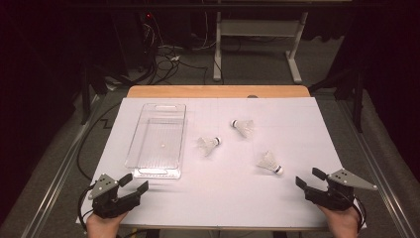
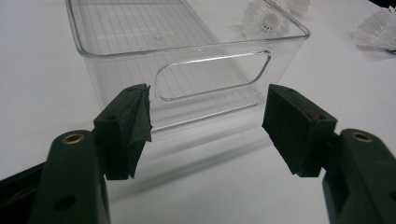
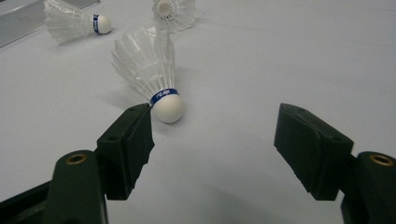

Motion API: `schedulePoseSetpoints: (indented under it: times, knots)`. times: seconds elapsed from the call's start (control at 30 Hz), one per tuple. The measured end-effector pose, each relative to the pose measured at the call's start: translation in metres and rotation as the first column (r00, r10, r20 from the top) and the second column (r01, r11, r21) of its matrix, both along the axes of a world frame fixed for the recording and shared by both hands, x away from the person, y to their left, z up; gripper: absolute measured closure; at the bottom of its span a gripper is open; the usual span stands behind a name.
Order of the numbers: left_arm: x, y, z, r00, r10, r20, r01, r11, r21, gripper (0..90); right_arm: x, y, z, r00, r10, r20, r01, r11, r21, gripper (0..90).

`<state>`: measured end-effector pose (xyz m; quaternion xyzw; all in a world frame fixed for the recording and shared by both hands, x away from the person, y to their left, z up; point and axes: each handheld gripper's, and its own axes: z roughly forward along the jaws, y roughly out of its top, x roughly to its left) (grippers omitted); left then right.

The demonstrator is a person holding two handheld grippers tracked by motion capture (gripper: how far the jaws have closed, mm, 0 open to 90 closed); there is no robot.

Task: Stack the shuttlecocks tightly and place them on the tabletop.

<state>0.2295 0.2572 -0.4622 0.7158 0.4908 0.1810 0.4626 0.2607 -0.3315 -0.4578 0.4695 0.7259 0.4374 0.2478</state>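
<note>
Grippers sit at the near edge of the table, one in each of my hands, and both stand wide open with nothing between their jaws. My left gripper [image 1: 132, 184] rests at the near left corner, pointed at the short end of the clear plastic bin [image 1: 158, 139]; in the left gripper view the bin's [image 2: 187, 51] handle cutout lies straight ahead, just past the pads and apart from them. My right gripper [image 1: 310, 179] rests at the near right corner, aimed toward the nearest shuttlecock [image 1: 270, 162], which lies on its side with its cork toward me. In the right gripper view that shuttlecock [image 3: 149, 70] sits just ahead of the left-hand pad, its white cork and blue band close to the pad's tip; I cannot tell whether they touch. Farther in, the middle shuttlecock [image 1: 208, 145] lies just right of the bin, cork pointing right, on the white sheet [image 1: 297, 129]. Beyond it the far shuttlecock [image 1: 243, 127] lies with its cork to the left. The bin itself holds nothing that I can make out.
</note>
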Motion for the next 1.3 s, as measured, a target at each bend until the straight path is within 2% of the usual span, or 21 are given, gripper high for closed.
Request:
schedulePoseSetpoints:
  times: [1.3]
  knots:
    - [0.000,-0.027,0.004,0.9966,-0.083,-0.001,0.083,0.9965,0.007,33.8,0.000,0.000,0.000,1.0000,-0.002,-0.003,0.002,1.000,0.002,28.5]
